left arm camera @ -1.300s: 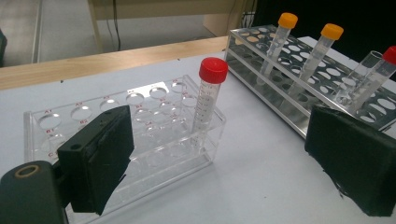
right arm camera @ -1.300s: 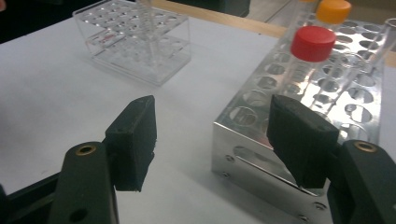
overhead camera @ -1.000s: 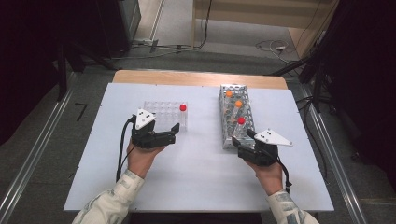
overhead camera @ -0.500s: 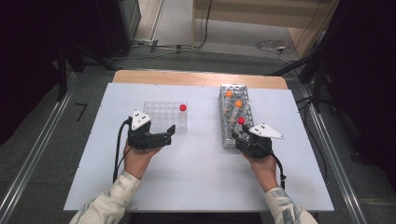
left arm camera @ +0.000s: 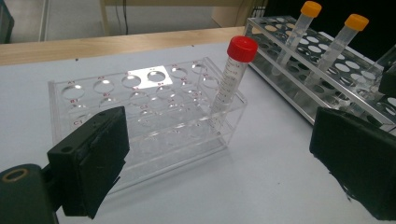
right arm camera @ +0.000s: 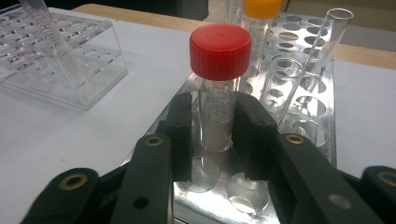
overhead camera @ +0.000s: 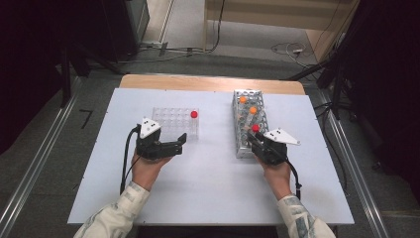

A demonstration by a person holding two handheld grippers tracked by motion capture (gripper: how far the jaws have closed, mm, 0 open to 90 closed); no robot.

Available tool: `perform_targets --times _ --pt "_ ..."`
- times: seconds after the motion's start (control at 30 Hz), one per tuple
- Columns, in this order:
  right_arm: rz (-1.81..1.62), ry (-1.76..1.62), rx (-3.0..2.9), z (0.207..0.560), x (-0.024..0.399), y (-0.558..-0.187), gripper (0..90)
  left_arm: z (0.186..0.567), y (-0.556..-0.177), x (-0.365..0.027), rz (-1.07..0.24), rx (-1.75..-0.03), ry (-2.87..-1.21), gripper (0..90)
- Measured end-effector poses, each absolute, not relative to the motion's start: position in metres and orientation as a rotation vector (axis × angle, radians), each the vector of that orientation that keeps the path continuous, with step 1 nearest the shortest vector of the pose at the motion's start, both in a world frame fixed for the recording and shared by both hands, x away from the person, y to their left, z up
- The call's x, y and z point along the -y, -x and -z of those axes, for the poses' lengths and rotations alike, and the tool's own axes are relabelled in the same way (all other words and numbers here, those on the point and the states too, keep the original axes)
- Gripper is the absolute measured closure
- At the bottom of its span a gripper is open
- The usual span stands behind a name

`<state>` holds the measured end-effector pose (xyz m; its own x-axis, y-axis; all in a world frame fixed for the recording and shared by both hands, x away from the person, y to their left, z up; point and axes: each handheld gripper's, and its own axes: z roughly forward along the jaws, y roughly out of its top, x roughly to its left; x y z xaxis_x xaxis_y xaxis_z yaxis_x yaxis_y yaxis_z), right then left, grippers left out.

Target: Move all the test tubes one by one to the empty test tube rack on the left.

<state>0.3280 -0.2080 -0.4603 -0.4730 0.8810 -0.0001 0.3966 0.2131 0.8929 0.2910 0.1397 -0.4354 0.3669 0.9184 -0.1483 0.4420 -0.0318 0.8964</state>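
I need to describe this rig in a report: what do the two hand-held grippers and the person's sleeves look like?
Both the left gripper and the right gripper are black, each topped by a grey three-cornered plate, with brass-coloured rivets at the jaw joints. A black cable trails from each. The sleeves are pale with a faint pattern.

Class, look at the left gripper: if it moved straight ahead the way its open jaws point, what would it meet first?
Probably the clear plastic tube rack, at its near wall. The left gripper has open jaws aimed at it, with bare table between. The red-capped tube stands farther back; depth is uncertain.
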Motion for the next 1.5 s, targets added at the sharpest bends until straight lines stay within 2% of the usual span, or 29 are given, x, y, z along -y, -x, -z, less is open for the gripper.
perform_targets --times 0.3,1.5 --pt "-1.218 -1.175 -1.957 0.457 0.209 -0.327 71.1 0.435 -0.291 -0.140 -0.610 -1.233 -1.644 5.4" --pt "-1.306 -1.085 -1.918 0.404 0.209 -0.301 71.5 0.434 -0.290 -0.140 -0.612 -1.238 -1.631 5.4"
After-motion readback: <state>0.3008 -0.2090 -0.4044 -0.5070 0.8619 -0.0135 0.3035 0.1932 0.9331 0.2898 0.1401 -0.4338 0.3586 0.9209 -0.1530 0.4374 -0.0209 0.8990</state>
